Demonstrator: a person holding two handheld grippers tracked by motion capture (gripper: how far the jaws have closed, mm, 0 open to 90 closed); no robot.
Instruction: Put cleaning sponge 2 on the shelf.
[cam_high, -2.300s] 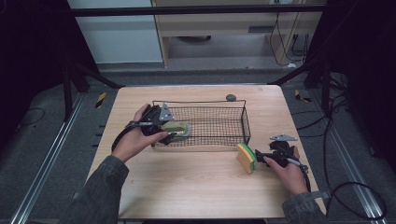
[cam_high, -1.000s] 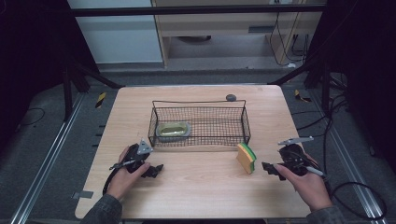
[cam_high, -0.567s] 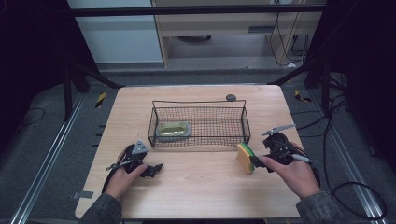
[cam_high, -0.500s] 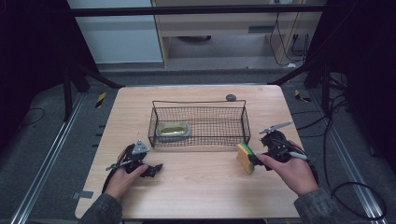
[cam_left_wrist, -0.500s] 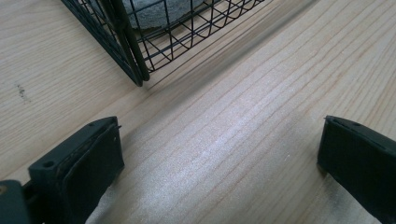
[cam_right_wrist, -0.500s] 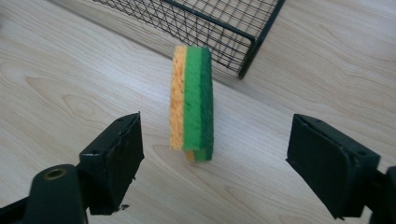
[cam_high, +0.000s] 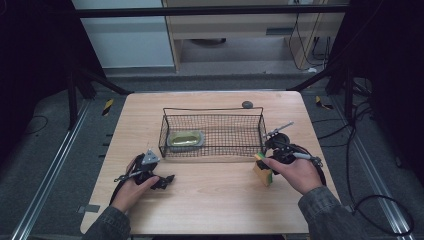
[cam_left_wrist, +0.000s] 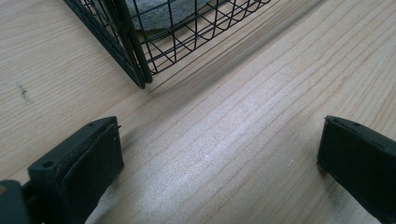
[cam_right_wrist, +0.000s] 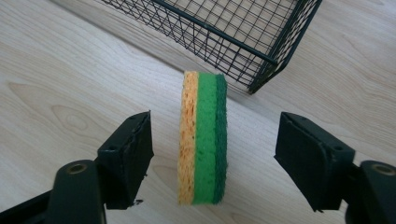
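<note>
In the high view, a black wire basket (cam_high: 212, 131) sits mid-table on the pale wooden table (cam_high: 210, 205) and already holds one flat, olive-green oval pad (cam_high: 185, 138) near its left end, so that part of the work looks done. The yellow-and-green layered sponge (cam_high: 262, 170) stands on edge just outside the basket's right front corner, not yet lifted. The right gripper (cam_high: 267, 159) reaches it from the right; the left gripper (cam_high: 169, 179) rests low on the table, well apart from the sponge, in front of the basket's left corner. A small dark round object (cam_high: 247, 104) lies behind the basket, out of the way.

In the left gripper view, the jaws stand wide apart with bare wood between them, and the basket's corner post (cam_left_wrist: 133, 51) rises just ahead.

In the right gripper view, the sponge (cam_right_wrist: 204, 135) stands upright between the jaws, which have just been closing but show a gap on each side, so nothing is gripped yet. Left to do, I judge: pinch, lift over the basket's near rim (cam_right_wrist: 219, 37) and drop it inside. That rim and wall are the only obstacle.
</note>
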